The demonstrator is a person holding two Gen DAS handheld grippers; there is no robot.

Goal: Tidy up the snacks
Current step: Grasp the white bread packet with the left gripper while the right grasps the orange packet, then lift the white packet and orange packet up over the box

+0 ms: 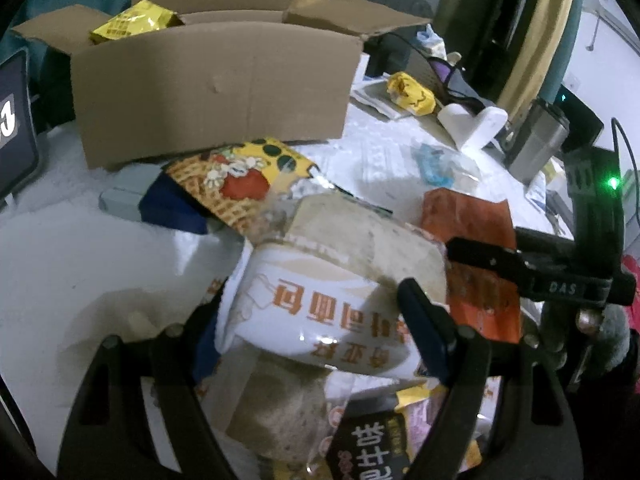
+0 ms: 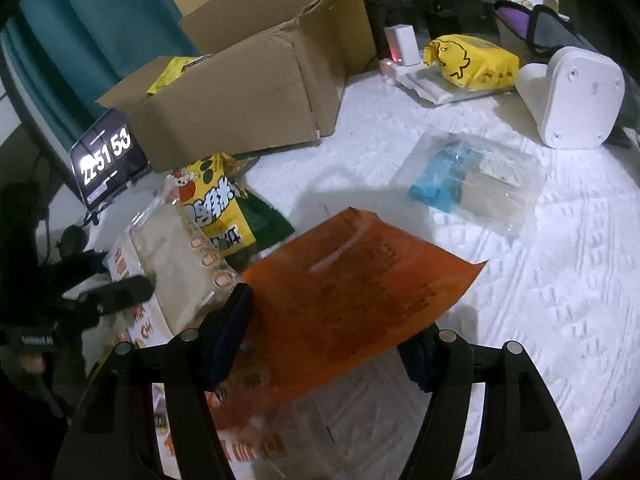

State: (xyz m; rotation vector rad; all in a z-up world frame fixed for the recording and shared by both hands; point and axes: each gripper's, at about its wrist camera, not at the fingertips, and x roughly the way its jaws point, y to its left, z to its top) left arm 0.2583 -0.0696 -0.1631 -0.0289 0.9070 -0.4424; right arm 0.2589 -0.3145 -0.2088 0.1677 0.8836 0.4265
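Observation:
My left gripper [image 1: 316, 328] is shut on a white bread packet [image 1: 320, 320] with orange characters, held over a pile of snacks. My right gripper [image 2: 328, 340] is shut on an orange flat packet [image 2: 352, 288]; that packet also shows in the left wrist view [image 1: 476, 264], with the right gripper's finger [image 1: 500, 260] on it. The open cardboard box [image 1: 212, 88] stands behind, with a yellow bag [image 1: 136, 20] inside. The box also shows in the right wrist view [image 2: 240, 96]. A yellow cartoon snack bag [image 1: 244, 176] lies in front of the box.
A yellow bag [image 2: 472, 60], a white stand [image 2: 572, 96] and a clear packet with blue contents [image 2: 472, 184] lie on the white cloth [image 2: 540, 300]. A tablet showing a clock [image 2: 106, 156] stands left of the box. More packets [image 1: 376, 440] lie under the left gripper.

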